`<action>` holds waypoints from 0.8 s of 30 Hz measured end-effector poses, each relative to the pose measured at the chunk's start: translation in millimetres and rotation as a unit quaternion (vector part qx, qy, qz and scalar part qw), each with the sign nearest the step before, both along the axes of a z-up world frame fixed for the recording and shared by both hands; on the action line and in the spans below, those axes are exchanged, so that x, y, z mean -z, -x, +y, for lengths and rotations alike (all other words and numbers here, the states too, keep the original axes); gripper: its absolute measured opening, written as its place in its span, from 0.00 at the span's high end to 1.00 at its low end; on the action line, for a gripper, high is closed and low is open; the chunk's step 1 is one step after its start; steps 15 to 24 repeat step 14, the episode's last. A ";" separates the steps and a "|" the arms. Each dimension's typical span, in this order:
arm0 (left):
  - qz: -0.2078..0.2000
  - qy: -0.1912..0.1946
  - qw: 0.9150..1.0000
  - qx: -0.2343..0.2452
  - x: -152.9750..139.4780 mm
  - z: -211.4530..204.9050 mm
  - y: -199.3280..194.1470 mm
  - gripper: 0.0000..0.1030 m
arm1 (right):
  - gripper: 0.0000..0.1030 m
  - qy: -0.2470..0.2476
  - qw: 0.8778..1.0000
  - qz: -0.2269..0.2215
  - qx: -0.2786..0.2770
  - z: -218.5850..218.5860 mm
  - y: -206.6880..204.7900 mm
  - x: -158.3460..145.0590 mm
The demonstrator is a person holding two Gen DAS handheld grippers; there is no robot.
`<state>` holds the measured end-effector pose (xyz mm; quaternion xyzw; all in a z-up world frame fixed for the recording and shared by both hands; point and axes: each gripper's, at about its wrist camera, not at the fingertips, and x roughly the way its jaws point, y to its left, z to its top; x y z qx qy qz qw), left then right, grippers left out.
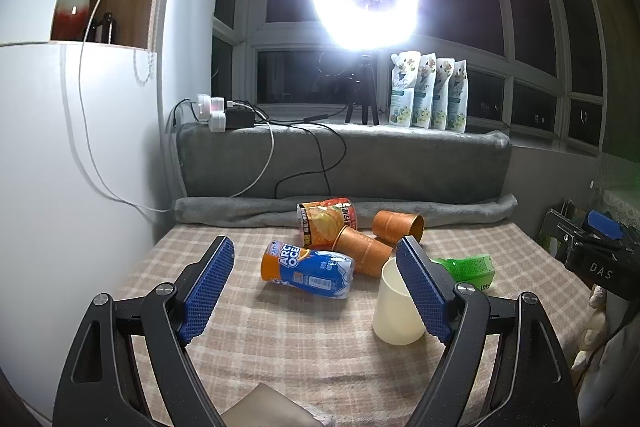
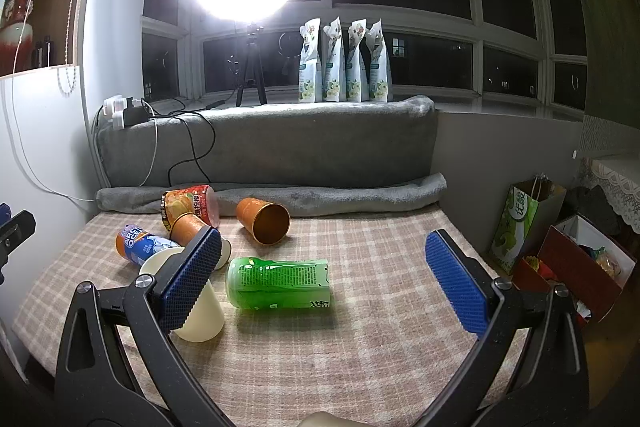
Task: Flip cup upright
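**Cream cup standing, both hand-held grippers released**

Nearest, the left hand-held gripper (image 1: pixel 316 287) and right hand-held gripper (image 2: pixel 324 283) are hovering spread wide, gripping nothing. Just beyond, the cream cup (image 1: pixel 394 307) is standing mouth-up on the checked tabletop (image 1: pixel 280 347), sitting against the outer side of each gripper's nearer finger, not between the pads. Any sideways sweep is likely risking a knock-over. Farther off, an orange cup (image 2: pixel 264 221) is lying sideways.

blue-orange bottle (image 1: pixel 307 270): "ARC OCE" | black device (image 1: pixel 600 265): "DAS" | other labels illegible
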<state>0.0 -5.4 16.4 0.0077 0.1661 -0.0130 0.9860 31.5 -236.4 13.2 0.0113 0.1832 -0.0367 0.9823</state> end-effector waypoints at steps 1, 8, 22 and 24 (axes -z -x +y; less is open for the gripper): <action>0.000 0.000 1.000 0.001 -0.4 -0.7 -0.3 0.19 | 0.00 0.000 1.000 0.000 0.000 -0.4 -0.5 0.2; 0.000 -0.002 1.000 0.000 -0.8 -0.4 -0.5 0.19 | 0.00 -0.001 1.000 0.001 0.000 -0.8 -0.5 1.0; -0.010 -0.010 1.000 -0.002 -0.9 -2.4 -0.5 0.19 | 0.00 -0.002 1.000 0.003 -0.001 -0.8 0.0 2.1; -0.010 -0.010 1.000 -0.002 -0.9 -2.4 -0.5 0.19 | 0.00 -0.002 1.000 0.003 -0.001 -0.8 0.0 2.1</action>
